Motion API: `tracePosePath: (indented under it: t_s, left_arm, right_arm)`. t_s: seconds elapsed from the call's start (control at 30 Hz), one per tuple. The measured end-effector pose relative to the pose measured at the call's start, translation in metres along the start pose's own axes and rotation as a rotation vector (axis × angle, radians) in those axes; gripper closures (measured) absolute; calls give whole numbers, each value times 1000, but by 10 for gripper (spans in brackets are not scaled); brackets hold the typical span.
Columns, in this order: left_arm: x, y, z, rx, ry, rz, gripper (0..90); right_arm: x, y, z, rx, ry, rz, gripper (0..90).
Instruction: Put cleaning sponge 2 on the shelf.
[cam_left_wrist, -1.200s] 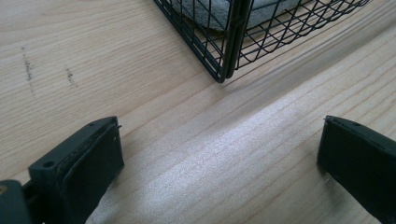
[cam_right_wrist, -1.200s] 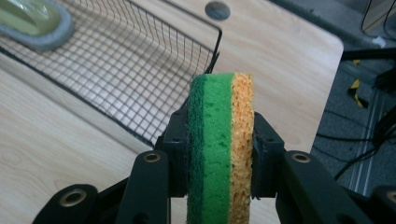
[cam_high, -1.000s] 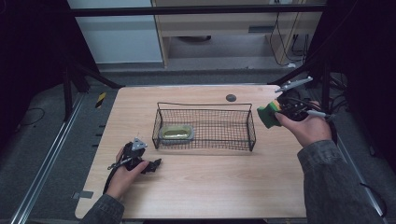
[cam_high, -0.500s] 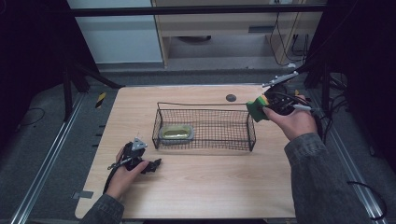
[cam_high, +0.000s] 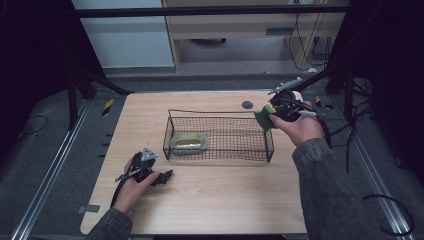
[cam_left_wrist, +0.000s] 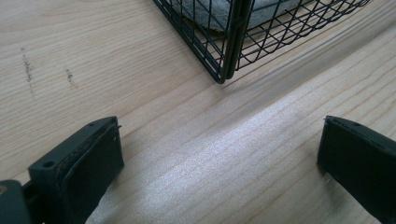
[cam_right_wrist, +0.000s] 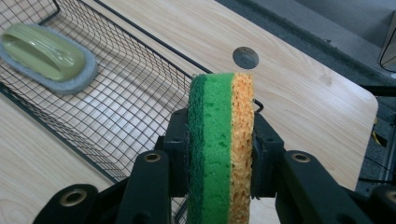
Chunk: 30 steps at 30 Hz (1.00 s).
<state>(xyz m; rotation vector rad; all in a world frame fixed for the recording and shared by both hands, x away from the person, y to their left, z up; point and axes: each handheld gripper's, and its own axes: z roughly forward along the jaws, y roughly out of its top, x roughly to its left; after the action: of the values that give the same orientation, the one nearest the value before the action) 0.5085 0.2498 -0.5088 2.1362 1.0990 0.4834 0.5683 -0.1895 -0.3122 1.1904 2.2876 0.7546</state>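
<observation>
The right claw (cam_right_wrist: 219, 182) is clamping a sponge (cam_right_wrist: 220, 140) on edge, green side left, at centre frame in the right gripper view. In the high view it is hanging over the right end of the basket (cam_high: 270, 147), right of centre. A brush (cam_high: 189, 142) is lying at the basket's left end. The left claw (cam_left_wrist: 219, 163) is gaping wide and holding nothing, resting on the surface (cam_high: 225, 200) at lower left.
</observation>
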Motion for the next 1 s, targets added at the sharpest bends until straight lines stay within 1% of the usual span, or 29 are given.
tracePosePath:
  t_s: [0.07, 0.13, 0.17, 0.27, 0.33, 0.57, 0.7, 0.77, 1.0]
  left_arm:
    - [0, 0, 0, 0, 0, 0, 0]
    - [0, 0, 0, 0, -1, 0, 0]
    - [0, 0, 0, 0, -1, 0, 0]
    - [0, 0, 0, 0, -1, 0, 0]
    - [0, 0, 0, 0, -1, 1, 0]
    - [1, 0, 0, 0, -4, 3, 0]
    - [1, 0, 0, -1, -4, 4, 0]
    - [1, 0, 0, -1, -4, 4, 0]
    - [1, 0, 0, 0, -4, 4, 0]
  right_arm:
    - [2, 2, 7, 5, -1, -6, 660]
    - [3, 3, 14, -3, 3, 4, 660]
    - [5, 4, 18, -2, 2, 1, 661]
    - [8, 5, 29, 27, -4, -22, 660]
    - [7, 3, 34, 45, -4, -28, 660]
    - [1, -6, 46, 85, 10, -10, 659]
    - [0, -8, 51, 108, 9, -8, 659]
    - [-1, -9, 54, 122, 9, -16, 659]
    - [-4, -10, 64, 143, 19, -9, 658]
